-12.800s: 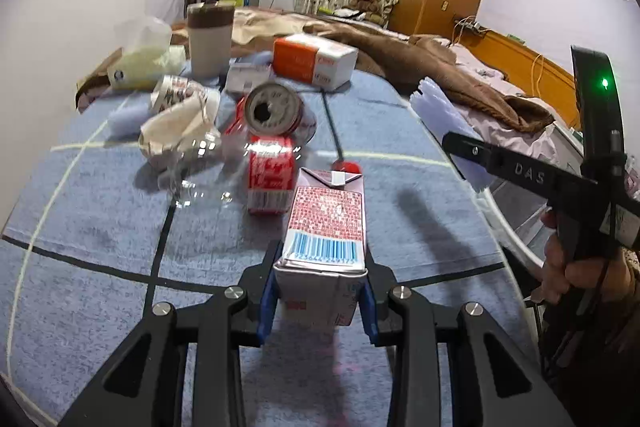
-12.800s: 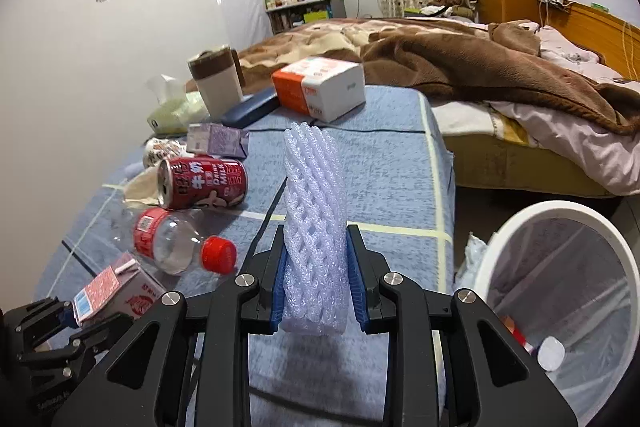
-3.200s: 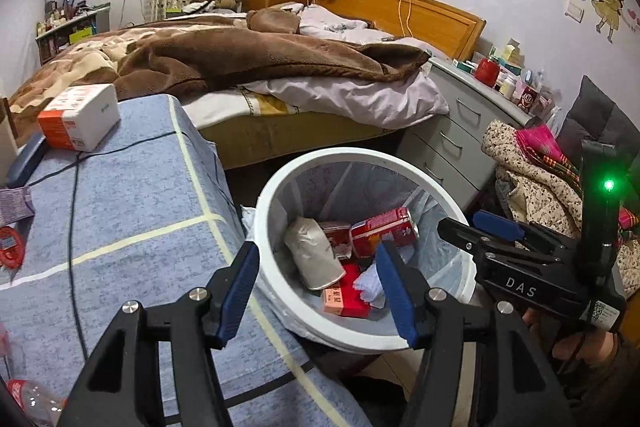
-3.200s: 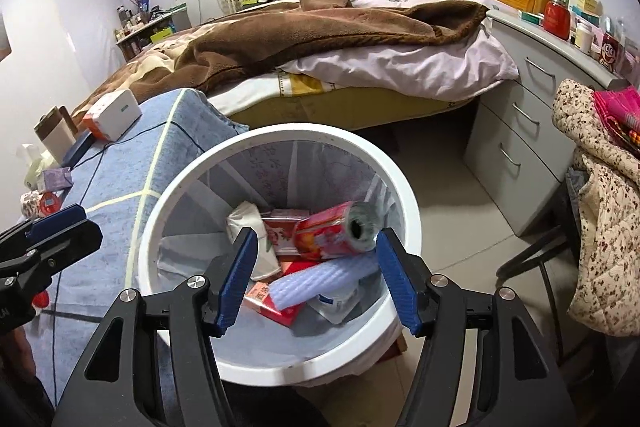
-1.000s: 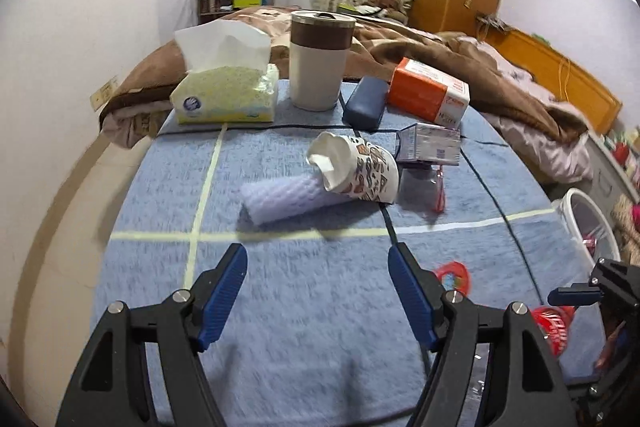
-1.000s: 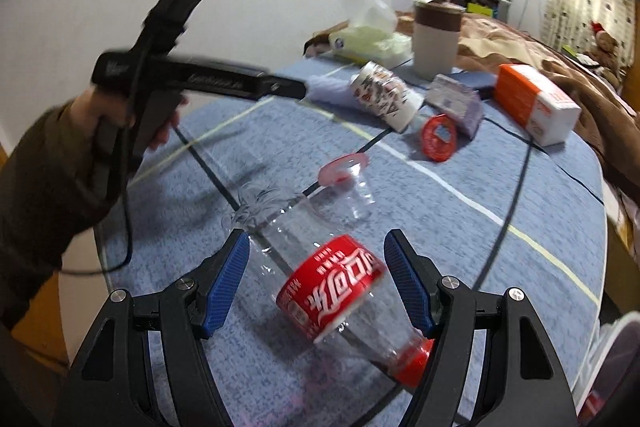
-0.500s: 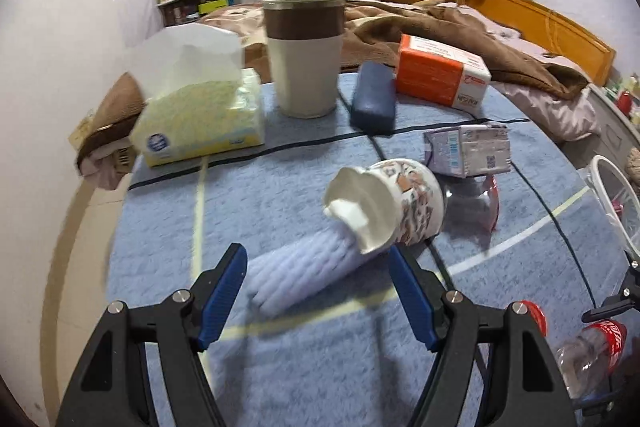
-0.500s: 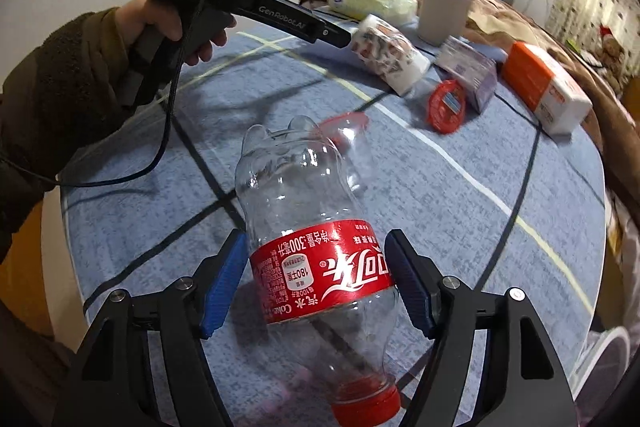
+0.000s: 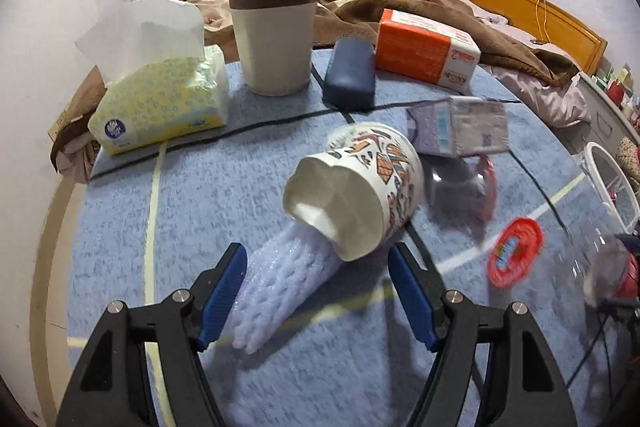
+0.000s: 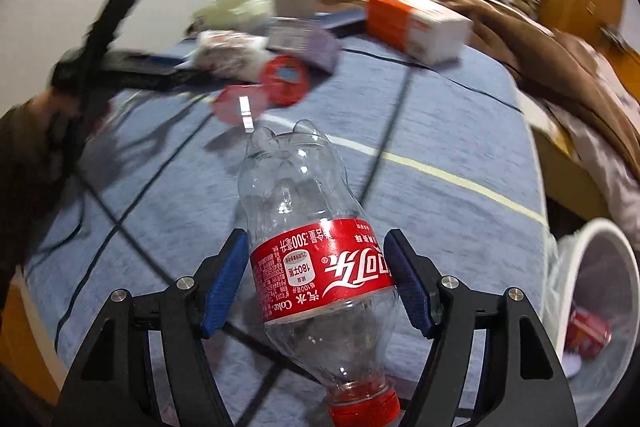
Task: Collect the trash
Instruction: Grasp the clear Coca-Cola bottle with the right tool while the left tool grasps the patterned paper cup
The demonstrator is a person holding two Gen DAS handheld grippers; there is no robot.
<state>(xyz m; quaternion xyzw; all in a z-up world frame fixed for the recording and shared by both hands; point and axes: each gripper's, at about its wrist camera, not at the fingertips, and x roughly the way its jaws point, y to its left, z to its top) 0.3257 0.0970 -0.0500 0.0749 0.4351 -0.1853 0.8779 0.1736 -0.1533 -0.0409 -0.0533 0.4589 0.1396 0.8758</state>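
Note:
My left gripper [image 9: 318, 291] is open over the blue table cloth. A white foam net sleeve [image 9: 280, 287] lies between its jaws, with a crumpled patterned paper cup [image 9: 360, 187] on the sleeve's far end. The pads do not press on either. In the right wrist view an empty clear plastic bottle [image 10: 316, 267] with a red label lies lengthwise between the jaws of my right gripper [image 10: 318, 279], red cap toward the camera. The blue pads sit close beside the label and the bottle wall shows no squeeze. The same bottle [image 9: 596, 227] is a blur at the right edge of the left wrist view.
At the back stand a tissue pack [image 9: 160, 103], a beige tumbler [image 9: 272, 39], a blue case [image 9: 348, 75] and an orange-white box [image 9: 424, 51]. A small purple carton [image 9: 460, 131], a clear cup [image 9: 464, 195] and a red lid [image 9: 516, 259] lie mid-table. The white bin [image 10: 600, 225] stands beyond the table's right edge.
My left gripper has come down close to the cup and foam sleeve, which now sit between its jaws. The right gripper has moved over the bottle and swung right, bringing the bin into view.

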